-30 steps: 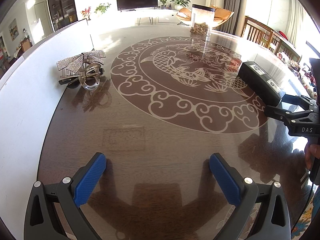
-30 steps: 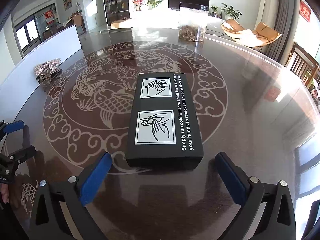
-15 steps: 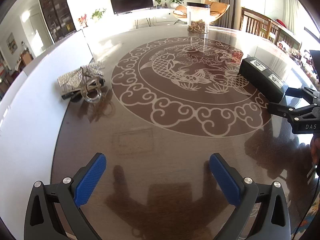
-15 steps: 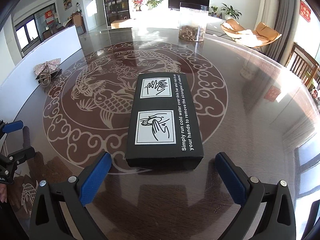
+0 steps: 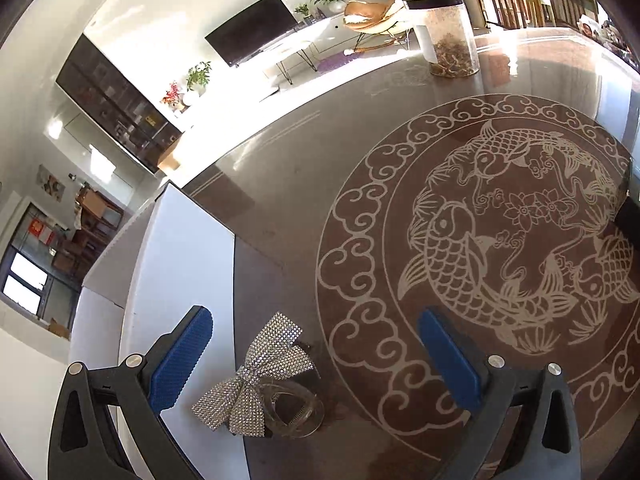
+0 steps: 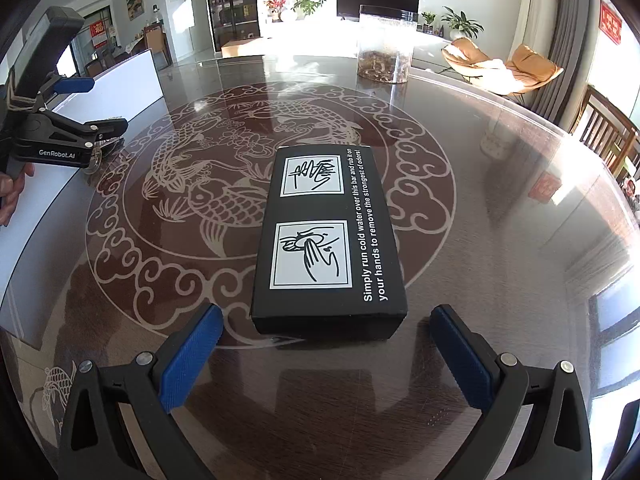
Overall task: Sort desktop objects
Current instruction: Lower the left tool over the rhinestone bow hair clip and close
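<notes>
1. The left gripper (image 5: 312, 356) has swung across the dark glossy round table with its pale fish-and-cloud inlay (image 5: 280, 208) within the last second; a second ago it looked over bare tabletop near the front edge, with the hair accessories far off to its left.
2. Now the sparkly silver rhinestone bow hair clip (image 5: 256, 380), touching a clear plastic claw clip (image 5: 294, 406), lies between its blue-padded fingers (image 5: 180, 364), beside the white board at the table's edge (image 5: 180, 248).
3. Its jaws stand spread wide, holding nothing.
4. The right gripper (image 6: 326, 354) has not shifted: it is also spread and empty, hovering just short of the flat black rectangular box printed with white hand-washing pictures (image 6: 328, 236), which lies near the middle of the table.
5. The tall clear plastic canister with brown contents (image 6: 386, 46) stands at the far edge, untouched.
6. Judgement: sorting has barely begun; the left side is now lined up for a first pick of the bow clip, and closing may also catch the claw clip resting against it.
</notes>
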`<state>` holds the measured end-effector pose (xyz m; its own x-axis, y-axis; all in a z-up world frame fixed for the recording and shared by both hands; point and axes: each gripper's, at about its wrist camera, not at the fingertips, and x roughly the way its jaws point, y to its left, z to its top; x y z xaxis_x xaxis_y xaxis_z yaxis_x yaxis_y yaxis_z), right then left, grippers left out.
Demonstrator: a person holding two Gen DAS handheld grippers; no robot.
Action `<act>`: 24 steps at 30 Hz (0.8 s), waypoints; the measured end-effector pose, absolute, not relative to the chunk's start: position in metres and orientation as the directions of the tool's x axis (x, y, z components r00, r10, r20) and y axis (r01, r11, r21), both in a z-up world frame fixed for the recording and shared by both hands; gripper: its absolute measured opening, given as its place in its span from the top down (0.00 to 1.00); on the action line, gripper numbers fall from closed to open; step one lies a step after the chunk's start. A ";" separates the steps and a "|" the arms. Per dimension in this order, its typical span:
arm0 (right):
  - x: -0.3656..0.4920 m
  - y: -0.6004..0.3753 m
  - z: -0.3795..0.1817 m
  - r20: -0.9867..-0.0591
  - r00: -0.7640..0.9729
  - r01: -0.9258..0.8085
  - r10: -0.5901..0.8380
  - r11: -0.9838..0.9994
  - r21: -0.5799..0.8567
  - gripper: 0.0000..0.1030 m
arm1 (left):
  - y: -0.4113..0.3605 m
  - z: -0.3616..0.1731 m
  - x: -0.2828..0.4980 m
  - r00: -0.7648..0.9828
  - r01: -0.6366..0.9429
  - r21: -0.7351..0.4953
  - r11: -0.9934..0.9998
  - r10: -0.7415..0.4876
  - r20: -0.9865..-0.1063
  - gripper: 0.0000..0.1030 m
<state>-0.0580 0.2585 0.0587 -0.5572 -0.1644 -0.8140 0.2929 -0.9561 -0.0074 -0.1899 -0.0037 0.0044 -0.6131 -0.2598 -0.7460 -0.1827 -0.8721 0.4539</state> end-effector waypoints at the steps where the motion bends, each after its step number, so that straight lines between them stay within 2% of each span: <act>1: -0.058 0.259 0.059 -0.814 -0.557 0.293 -0.164 -0.956 -0.007 0.00 | -0.009 -0.001 -0.193 -0.593 -0.173 0.433 -0.885 -0.257 -0.763 0.00; 3: -0.058 0.259 0.059 -0.814 -0.557 0.293 -0.164 -0.956 -0.007 0.00 | -0.019 -0.013 -0.196 -0.546 -0.163 0.384 -0.909 -0.241 -0.802 0.00; 8: -0.058 0.259 0.059 -0.814 -0.557 0.293 -0.164 -0.956 -0.007 0.00 | -0.016 -0.015 -0.168 -0.563 -0.119 0.352 -0.928 -0.229 -0.794 0.00; 13: -0.058 0.258 0.059 -0.814 -0.557 0.293 -0.164 -0.956 -0.007 0.00 | 0.014 0.010 -0.116 -0.603 -0.220 0.126 -0.967 0.033 -0.797 0.00; 17: -0.058 0.258 0.059 -0.814 -0.557 0.293 -0.164 -0.956 -0.008 0.00 | 0.009 0.023 -0.089 -0.664 -0.182 0.102 -0.978 0.045 -0.746 0.00; 19: -0.058 0.259 0.059 -0.814 -0.557 0.293 -0.165 -0.956 -0.007 0.00 | -0.012 0.019 -0.085 -0.648 -0.168 0.003 -0.986 0.108 -0.754 0.00; 22: -0.058 0.259 0.059 -0.814 -0.557 0.293 -0.165 -0.956 -0.007 0.00 | -0.040 0.001 -0.081 -0.577 -0.180 -0.198 -0.963 0.267 -0.772 0.00; 24: -0.058 0.259 0.059 -0.814 -0.557 0.293 -0.164 -0.956 -0.008 0.00 | -0.041 -0.005 -0.078 -0.562 -0.187 -0.208 -0.960 0.279 -0.779 0.00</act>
